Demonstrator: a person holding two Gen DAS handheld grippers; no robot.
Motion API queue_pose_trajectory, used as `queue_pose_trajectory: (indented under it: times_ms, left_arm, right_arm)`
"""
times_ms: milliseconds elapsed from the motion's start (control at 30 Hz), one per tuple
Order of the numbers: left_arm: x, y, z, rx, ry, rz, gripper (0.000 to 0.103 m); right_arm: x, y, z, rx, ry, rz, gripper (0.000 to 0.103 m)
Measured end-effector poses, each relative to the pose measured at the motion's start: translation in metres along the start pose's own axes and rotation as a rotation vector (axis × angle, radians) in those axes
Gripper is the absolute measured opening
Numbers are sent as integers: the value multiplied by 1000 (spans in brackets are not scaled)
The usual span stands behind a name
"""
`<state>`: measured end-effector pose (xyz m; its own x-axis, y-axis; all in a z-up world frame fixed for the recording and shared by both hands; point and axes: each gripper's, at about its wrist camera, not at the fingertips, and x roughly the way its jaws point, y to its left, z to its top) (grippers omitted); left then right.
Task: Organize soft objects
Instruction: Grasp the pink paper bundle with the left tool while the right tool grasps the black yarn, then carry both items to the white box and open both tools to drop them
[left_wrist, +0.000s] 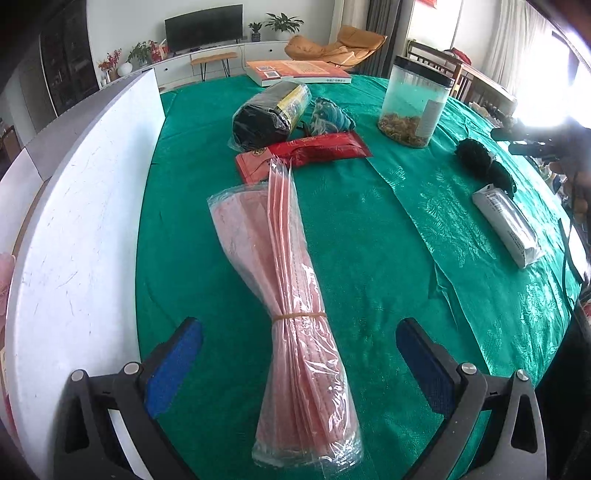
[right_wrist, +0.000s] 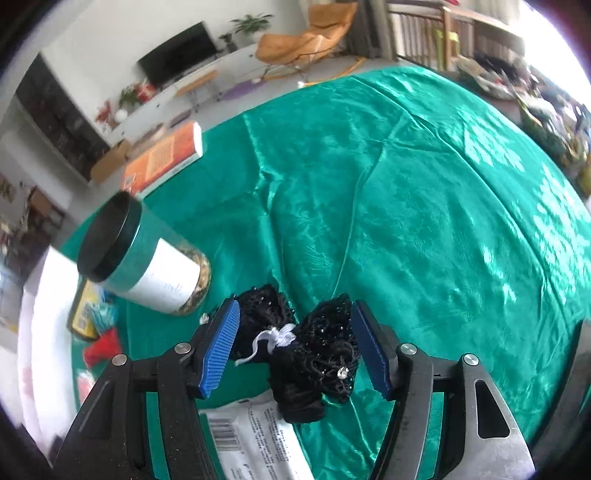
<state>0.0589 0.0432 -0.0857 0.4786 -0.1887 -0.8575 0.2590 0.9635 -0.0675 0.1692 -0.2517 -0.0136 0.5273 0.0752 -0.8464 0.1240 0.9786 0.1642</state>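
Where the jar (right_wrist: 147, 254) stands, the black lace bow (right_wrist: 310, 343) lies near

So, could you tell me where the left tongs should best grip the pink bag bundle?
At the waist, where the rubber band cinches the pink bag bundle: its narrowest part. Come from above, one pad each side; the left tongs already straddle it.

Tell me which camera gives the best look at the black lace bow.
The right wrist view. The black lace bow fills the foreground between that claw's blue pads, so its white tie, beads and rhinestone show clearly. The left wrist view shows it only as a small dark clump near the table's far right edge, beside the white packet.
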Motion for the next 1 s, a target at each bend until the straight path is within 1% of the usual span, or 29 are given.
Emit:
queue_pose_trajectory:
  times_ms: [100, 167, 200, 233, 267, 300, 333, 367, 467, 567, 633, 667, 733, 800, 867, 933, 1000]
  left_arm:
    - [12, 1, 3, -22, 38, 34, 103]
    - [22, 4, 4, -37, 75, 55, 103]
    - [24, 2, 5, -29, 71, 73, 100]
    - [22, 2, 5, -24, 58, 85, 93]
    - [16, 2, 5, -24, 25, 79, 57]
    - [13, 3, 6, -25, 15, 53, 29]
    - [12, 5, 9, -35, 24, 23, 29]
    - [9, 9, 11, -59, 12, -20, 29]
    - [-11, 14, 13, -96, -49, -84, 29]
    - [-42, 22, 17, -152, -104, -184, 29]
    - [-67, 31, 21, -184, -148, -234, 29]
    - [-81, 38, 22, -193, -172, -246, 29]
    - [-109, 57, 24, -205, -223, -230, 29]
    - [-137, 82, 23, -215, -262, -173, 29]
    - [-160, 112, 18, -234, -291, -91, 29]
    - [-180, 141, 9, -261, -305, 15, 29]
    - [-192, 165, -1, -288, -307, 125, 31]
  right_arm:
    - [13, 42, -9, -300, 51, -66, 75]
    - [36, 63, -21, -446, 121, -126, 75]
    - [48, 69, -27, -499, 142, -171, 70]
    - [55, 71, -31, -519, 135, -253, 58]
    - [54, 64, -31, -485, 111, -300, 38]
    - [48, 54, -26, -384, 83, -264, 37]
    - [40, 43, -21, -282, 55, -234, 37]
    - [30, 33, -17, -203, 25, -226, 37]
    - [-2, 20, -7, -83, -55, -182, 37]
    - [-30, 25, -2, -20, -91, -109, 37]
    - [-45, 39, -4, -12, -93, -56, 37]
    - [-50, 52, -6, -11, -85, -16, 37]
    - [-59, 86, -17, -5, -73, 99, 37]
    - [-64, 130, -30, -10, -49, 250, 37]
    - [-73, 185, -45, -29, -16, 421, 37]
    - [-85, 246, -60, -86, 9, 569, 37]
    - [-97, 306, -77, -168, 26, 679, 38]
